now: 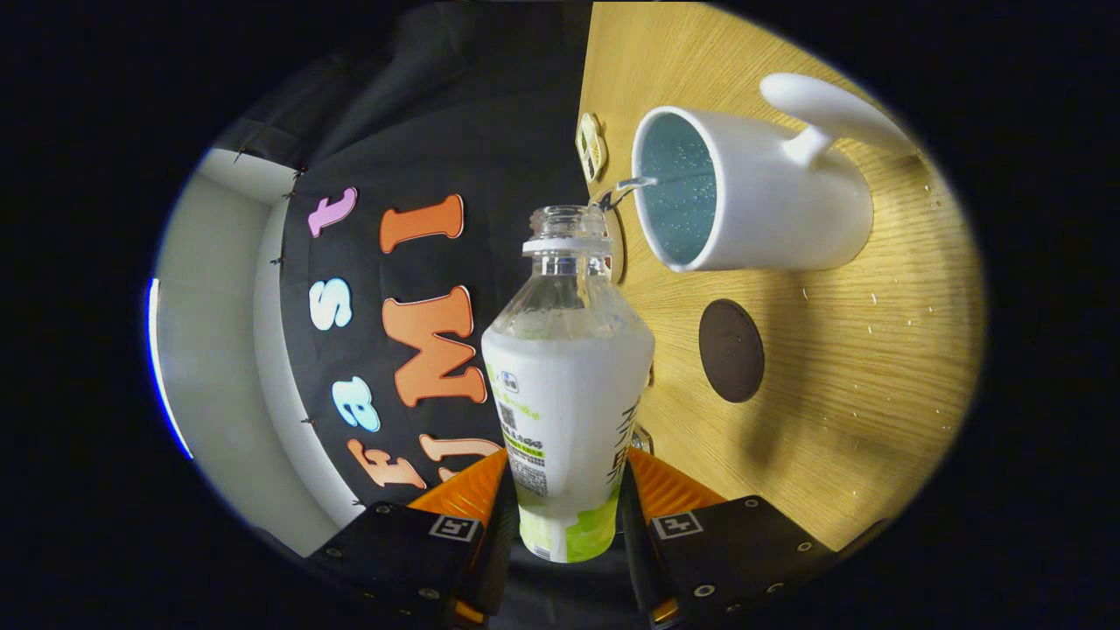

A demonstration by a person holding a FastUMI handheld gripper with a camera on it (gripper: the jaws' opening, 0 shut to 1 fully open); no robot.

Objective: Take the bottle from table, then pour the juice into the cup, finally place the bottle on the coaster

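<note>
My gripper is shut on a clear plastic bottle with a white and green label, both fingers pressing its lower body. The whole view is rolled on its side, so the bottle is tipped over. Its open mouth points toward the white cup, and a thin clear stream runs from the mouth over the rim into the cup. The cup has a bluish inside with liquid in it and a white handle. A round dark coaster lies on the wooden table, beside the cup and beyond my fingers.
Small white droplets or specks are scattered over the table near the cup and coaster. A small printed tag lies on the table close to the cup's rim. The booth's black cloth wall and a pale wall stand past the table's edge.
</note>
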